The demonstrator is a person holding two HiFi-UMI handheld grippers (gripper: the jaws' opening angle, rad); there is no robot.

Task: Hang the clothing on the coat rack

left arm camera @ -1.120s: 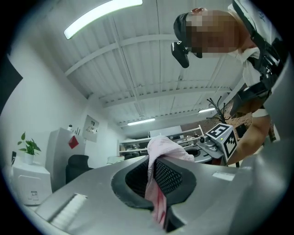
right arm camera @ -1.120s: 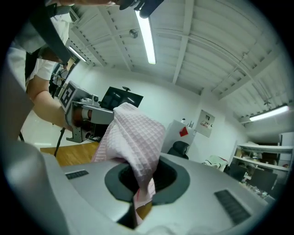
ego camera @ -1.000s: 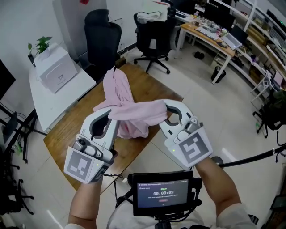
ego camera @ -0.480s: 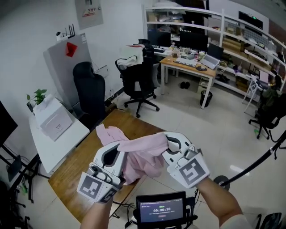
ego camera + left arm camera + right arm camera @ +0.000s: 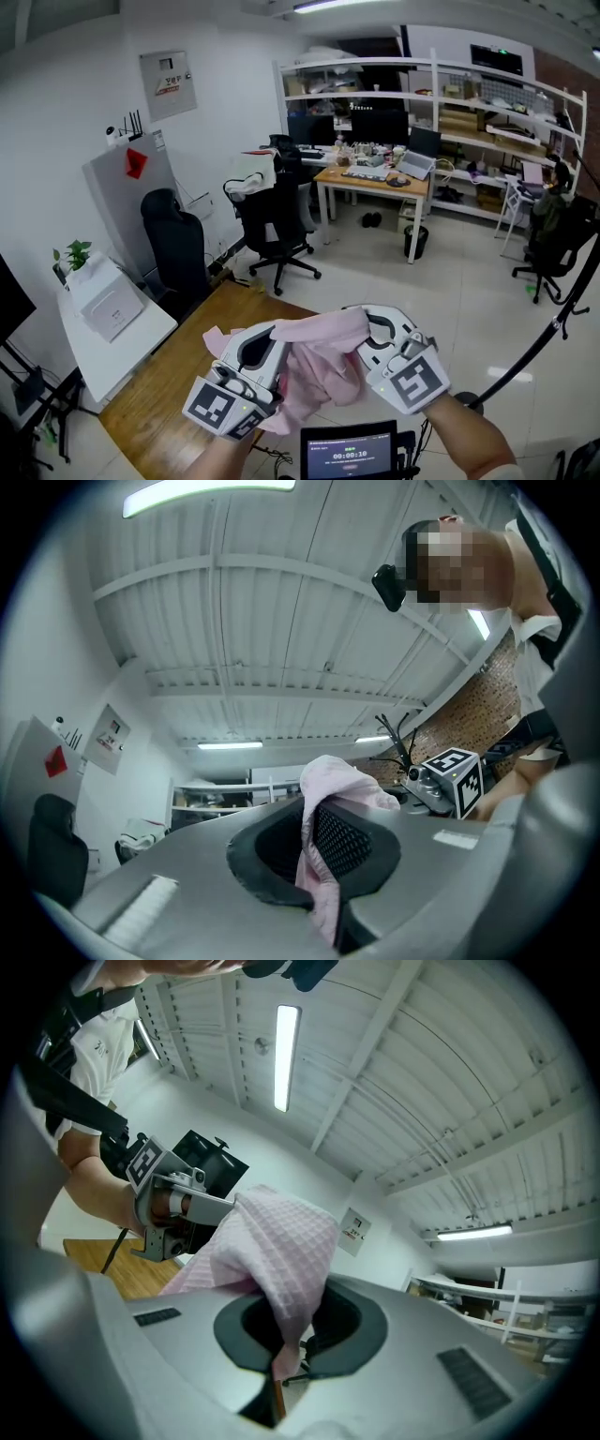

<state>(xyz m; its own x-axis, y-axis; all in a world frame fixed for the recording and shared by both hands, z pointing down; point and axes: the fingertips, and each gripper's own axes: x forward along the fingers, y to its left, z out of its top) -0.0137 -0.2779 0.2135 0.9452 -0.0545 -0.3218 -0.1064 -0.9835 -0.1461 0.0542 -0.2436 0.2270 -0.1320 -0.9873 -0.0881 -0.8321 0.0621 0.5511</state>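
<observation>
The person's got the pink garment (image 5: 323, 366) pinched at two spots. The left gripper (image 5: 278, 331) is clamped on one edge and the right gripper (image 5: 368, 321) on another, both closed tight on fabric. That stretches the top edge between them while the rest sags, clear of the wooden worktop (image 5: 159, 398). It's probably held high and spread like this so it's ready to drape over a hook, though no rack clearly shows in the head view.
</observation>
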